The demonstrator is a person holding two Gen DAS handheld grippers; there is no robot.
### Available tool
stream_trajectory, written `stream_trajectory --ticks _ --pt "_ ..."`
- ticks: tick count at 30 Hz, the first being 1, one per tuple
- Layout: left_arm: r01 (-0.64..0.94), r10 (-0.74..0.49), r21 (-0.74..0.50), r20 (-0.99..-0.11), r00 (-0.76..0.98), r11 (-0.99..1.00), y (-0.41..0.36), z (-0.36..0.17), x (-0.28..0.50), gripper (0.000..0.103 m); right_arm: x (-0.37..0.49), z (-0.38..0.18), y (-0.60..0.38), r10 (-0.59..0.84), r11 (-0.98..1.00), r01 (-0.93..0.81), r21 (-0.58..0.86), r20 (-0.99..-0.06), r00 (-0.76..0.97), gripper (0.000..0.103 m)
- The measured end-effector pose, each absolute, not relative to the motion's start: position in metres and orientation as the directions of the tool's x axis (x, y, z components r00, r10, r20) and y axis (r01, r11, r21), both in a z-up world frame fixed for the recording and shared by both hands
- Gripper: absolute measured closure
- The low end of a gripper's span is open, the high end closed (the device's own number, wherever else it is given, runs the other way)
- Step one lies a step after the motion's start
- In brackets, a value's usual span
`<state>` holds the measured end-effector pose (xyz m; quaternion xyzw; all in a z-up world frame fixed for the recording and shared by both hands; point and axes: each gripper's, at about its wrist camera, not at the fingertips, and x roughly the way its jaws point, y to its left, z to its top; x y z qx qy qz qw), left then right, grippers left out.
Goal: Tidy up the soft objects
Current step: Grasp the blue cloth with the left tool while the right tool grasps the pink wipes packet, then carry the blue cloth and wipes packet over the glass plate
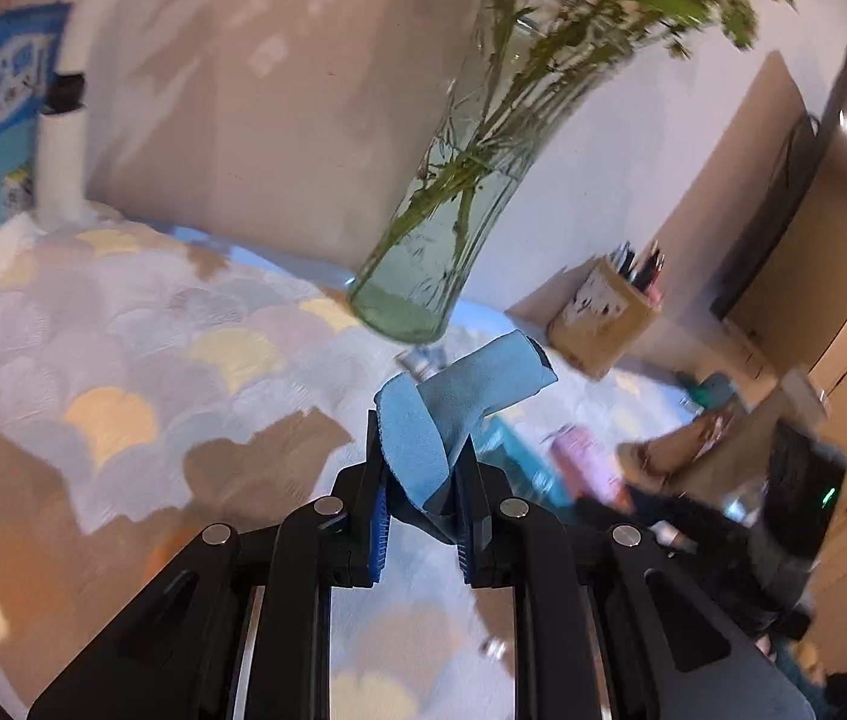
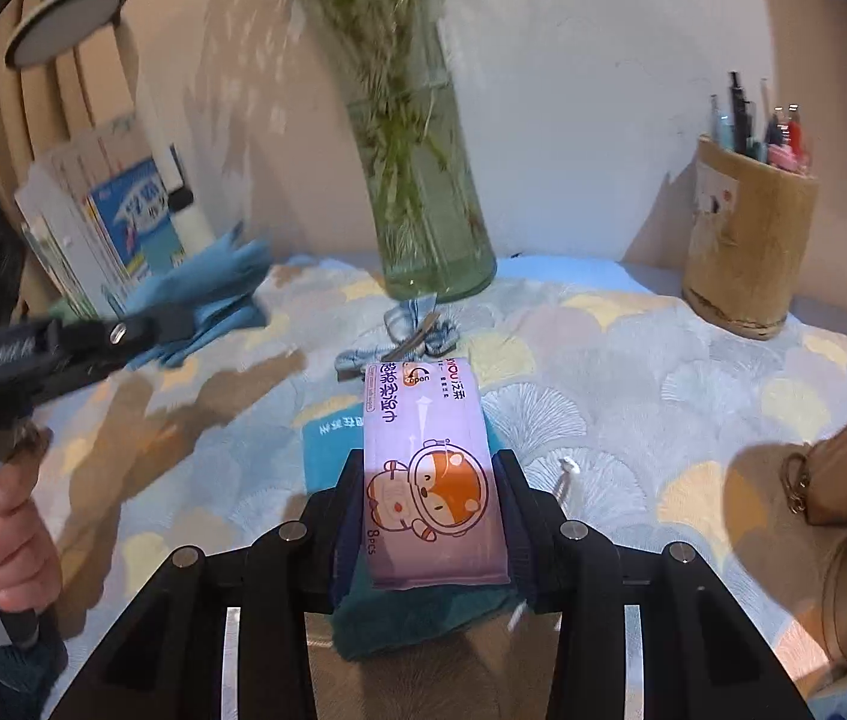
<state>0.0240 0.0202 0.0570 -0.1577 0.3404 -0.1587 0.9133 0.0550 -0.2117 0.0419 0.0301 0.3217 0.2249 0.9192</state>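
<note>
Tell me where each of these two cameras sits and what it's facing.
Left wrist: on the left gripper, facing along its fingers, shut on a blue cloth, toward the glass vase.
Right wrist: on the right gripper, whose fingers flank a purple wipes pack; the left hand shows.
Shared: vase, cloth, pen holder, patterned tablecloth.

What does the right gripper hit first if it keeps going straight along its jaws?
Probably the grey fabric bow just beyond the purple wipes pack the right gripper holds, then the glass vase behind it. Depth is unclear in the fisheye view.
</note>
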Motion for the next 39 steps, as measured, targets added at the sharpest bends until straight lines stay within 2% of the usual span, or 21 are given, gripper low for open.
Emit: stream_trajectory --ticks 4,8,13,16,24,30,34,39 --pt "0.163 -0.362 -0.360 -0.604 0.709 0.919 0.012 0.051 0.005 0.088 0.029 0.051 -0.211 0.450 0.889 -0.406 0.211 -0.563 0.693 0.063" --pt "0.188 -0.349 -0.312 -0.618 0.705 0.931 0.004 0.058 -0.004 0.088 0.008 0.056 -0.206 0.422 0.899 -0.406 0.164 -0.568 0.707 0.063" --pt "0.249 -0.382 -0.301 -0.565 0.731 0.921 -0.013 0.088 -0.015 0.088 -0.023 0.079 -0.216 0.413 0.906 -0.397 0.149 -0.520 0.748 0.063" --pt "0.307 -0.406 -0.268 -0.548 0.732 0.913 -0.038 0.105 -0.021 0.088 -0.042 0.097 -0.228 0.347 0.935 -0.337 0.113 -0.497 0.795 0.063" --pt "0.526 -0.541 -0.183 -0.493 0.682 0.830 -0.143 0.143 -0.047 0.088 -0.094 0.140 -0.294 0.249 0.968 -0.215 0.127 -0.414 0.876 0.063" --pt "0.668 -0.620 -0.093 -0.483 0.618 0.738 -0.224 0.164 -0.062 0.088 -0.131 0.161 -0.363 0.115 0.988 -0.069 0.135 -0.367 0.923 0.063" --pt "0.732 -0.669 -0.075 -0.478 0.570 0.677 -0.271 0.172 -0.068 0.088 -0.149 0.167 -0.406 0.021 0.989 0.030 0.146 -0.336 0.942 0.063" --pt "0.771 -0.684 -0.050 -0.501 0.530 0.635 -0.340 0.174 -0.073 0.088 -0.153 0.167 -0.467 -0.079 0.968 0.155 0.199 -0.347 0.934 0.063"
